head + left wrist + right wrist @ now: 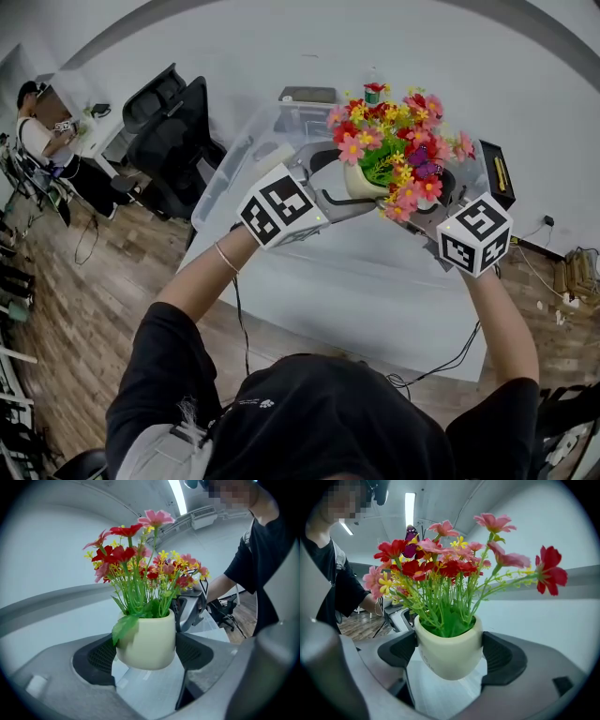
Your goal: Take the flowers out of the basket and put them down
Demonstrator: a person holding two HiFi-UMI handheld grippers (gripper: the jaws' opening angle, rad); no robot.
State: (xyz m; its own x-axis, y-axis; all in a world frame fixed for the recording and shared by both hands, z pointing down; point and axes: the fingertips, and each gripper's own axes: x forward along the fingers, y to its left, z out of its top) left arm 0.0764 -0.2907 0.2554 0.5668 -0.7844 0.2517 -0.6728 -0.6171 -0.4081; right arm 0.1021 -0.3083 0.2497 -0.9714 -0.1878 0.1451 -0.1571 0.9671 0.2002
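Holding the pot (149, 644) of flowers (140, 569) in the air, I squeeze both sides. My left gripper (146, 652) and right gripper (449, 657) fingers (502, 657) clamp it.

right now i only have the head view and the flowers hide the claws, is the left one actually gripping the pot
observer: yes, in the left gripper view the left claw has a pad pressed on each side of the cream pot.
operator: and the right
observer: same. The right gripper view shows the right claw shut on the pot's sides.
operator: is the pot sitting on anything
observer: no, its rounded bottom hangs free, with a pale surface visible below it.
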